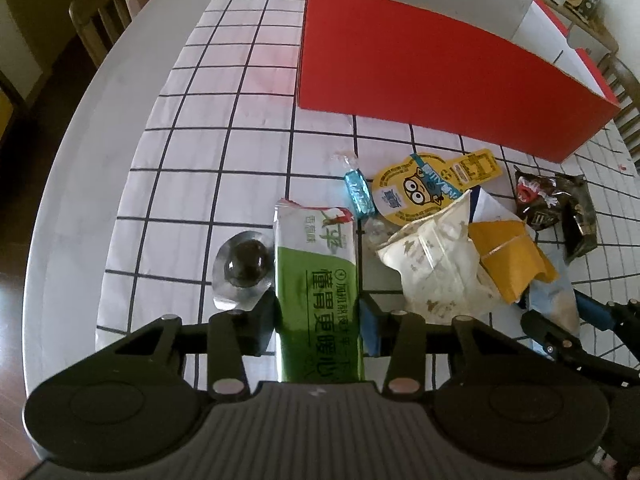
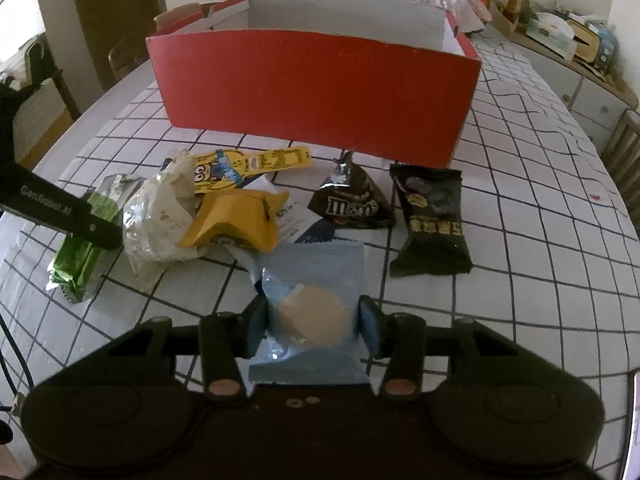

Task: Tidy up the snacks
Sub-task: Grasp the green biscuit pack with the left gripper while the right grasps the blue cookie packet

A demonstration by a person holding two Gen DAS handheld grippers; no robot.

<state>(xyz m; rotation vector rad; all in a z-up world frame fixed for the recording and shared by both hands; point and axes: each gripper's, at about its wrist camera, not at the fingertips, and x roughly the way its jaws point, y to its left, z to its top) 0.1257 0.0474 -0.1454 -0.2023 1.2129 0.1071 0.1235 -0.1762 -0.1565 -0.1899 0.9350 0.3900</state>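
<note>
My left gripper (image 1: 318, 320) points steeply down and is shut on a long green and white snack packet (image 1: 316, 276) that lies on the checked tablecloth, with a pad pressed against each long side. In the right wrist view my right gripper (image 2: 312, 326) is shut on a light blue packet (image 2: 316, 272) with a round biscuit showing through it. The green packet (image 2: 80, 264) also shows at that view's left edge. Beyond the snack pile stands an open red box (image 1: 440, 80) (image 2: 320, 92).
Loose snacks lie between the grippers and the box: a foil-wrapped dark ball (image 1: 244, 268), a blue candy (image 1: 358, 192), a yellow cartoon packet (image 1: 424, 188), a white crinkled bag (image 2: 160, 220), a yellow packet (image 2: 236, 220), a brown M&M's bag (image 2: 352, 204) and a black packet (image 2: 434, 224). Wooden chairs stand around the round table.
</note>
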